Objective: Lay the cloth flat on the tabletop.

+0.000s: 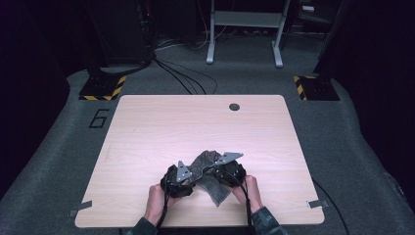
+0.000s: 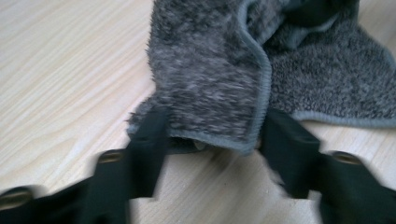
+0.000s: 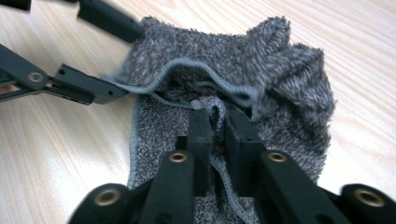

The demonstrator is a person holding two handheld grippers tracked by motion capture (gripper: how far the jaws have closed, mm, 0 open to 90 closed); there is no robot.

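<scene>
Table (image 1: 147,127): bare wood that bears the work near the person's edge.
Towel (image 1: 211,177): grey, bunched between both hands, apparently mid-fold.
Right gripper (image 3: 218,122): jaws clenched on a towel hem, anchoring it.
Left gripper (image 2: 210,133): jaws straddle a folded corner, seemingly gripping its sides.

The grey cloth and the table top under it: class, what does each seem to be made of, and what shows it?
Grey cloth: apparently terry or fleece, matt, with a fuzzy mottled pile and a stitched grey hem. Table top: pale wood or wood-look laminate, smooth, with fine grain lines; which of the two cannot be told.
</scene>
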